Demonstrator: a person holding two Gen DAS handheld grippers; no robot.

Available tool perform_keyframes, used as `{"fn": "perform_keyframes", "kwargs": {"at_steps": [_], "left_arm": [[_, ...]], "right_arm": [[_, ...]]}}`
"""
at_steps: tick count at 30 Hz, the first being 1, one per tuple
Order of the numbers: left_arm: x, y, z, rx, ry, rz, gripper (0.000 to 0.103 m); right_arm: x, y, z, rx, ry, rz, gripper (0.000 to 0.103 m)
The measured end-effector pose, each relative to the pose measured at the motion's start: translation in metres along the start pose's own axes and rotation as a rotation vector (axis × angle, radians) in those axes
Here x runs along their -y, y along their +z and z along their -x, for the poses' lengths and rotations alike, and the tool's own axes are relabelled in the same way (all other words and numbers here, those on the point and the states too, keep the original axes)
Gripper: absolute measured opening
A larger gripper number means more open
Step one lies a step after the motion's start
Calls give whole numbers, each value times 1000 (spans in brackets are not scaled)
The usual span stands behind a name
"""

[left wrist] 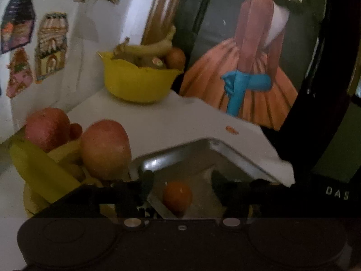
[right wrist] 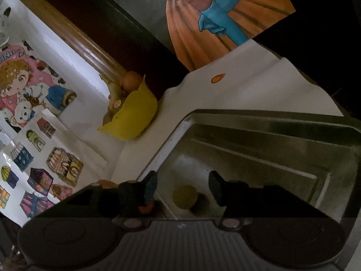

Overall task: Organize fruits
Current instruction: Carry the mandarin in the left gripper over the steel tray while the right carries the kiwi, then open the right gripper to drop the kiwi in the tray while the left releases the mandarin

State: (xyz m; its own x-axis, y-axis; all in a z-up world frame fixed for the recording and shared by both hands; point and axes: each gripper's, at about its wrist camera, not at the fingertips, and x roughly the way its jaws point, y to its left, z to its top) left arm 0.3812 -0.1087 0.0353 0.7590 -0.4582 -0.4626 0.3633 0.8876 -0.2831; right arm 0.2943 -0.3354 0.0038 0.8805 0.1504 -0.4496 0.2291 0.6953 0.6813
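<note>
In the left wrist view my left gripper (left wrist: 180,185) is open above the steel sink (left wrist: 209,149), with an orange (left wrist: 177,198) lying below between its fingers, untouched. A near yellow bowl (left wrist: 40,169) at the left holds two red apples (left wrist: 105,149) and bananas. A far yellow bowl (left wrist: 137,81) holds bananas and an orange. In the right wrist view my right gripper (right wrist: 182,187) is open over the sink (right wrist: 270,149), above a yellowish round fruit (right wrist: 185,196) on the sink floor. The far yellow bowl (right wrist: 133,117) shows on the white counter.
The white counter (left wrist: 169,117) surrounds the sink. A white wall with stickers (right wrist: 33,103) stands at the left. A painting of a figure in an orange skirt (left wrist: 248,79) leans behind the counter.
</note>
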Motion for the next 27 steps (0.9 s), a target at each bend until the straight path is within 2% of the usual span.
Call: {"fn": "perform_keyframes", "kwargs": {"at_steps": [4, 6, 9, 15, 20, 27], "left_arm": [[-4, 6, 16, 87, 9, 41, 85], [-6, 11, 27, 134, 23, 62, 95], [-11, 18, 43, 196, 41, 105, 102], [-17, 21, 78, 268, 96, 112, 102], [-24, 10, 108, 304, 166, 74, 102], [-41, -12, 162, 336, 245, 57, 102]], "right_arm": [[-3, 2, 6, 33, 6, 7, 74], [-6, 2, 10, 52, 5, 25, 84], [-14, 1, 15, 80, 7, 64, 91], [-34, -5, 26, 154, 2, 181, 103], [-54, -14, 34, 205, -13, 281, 103], [-84, -36, 52, 248, 31, 424, 103]]}}
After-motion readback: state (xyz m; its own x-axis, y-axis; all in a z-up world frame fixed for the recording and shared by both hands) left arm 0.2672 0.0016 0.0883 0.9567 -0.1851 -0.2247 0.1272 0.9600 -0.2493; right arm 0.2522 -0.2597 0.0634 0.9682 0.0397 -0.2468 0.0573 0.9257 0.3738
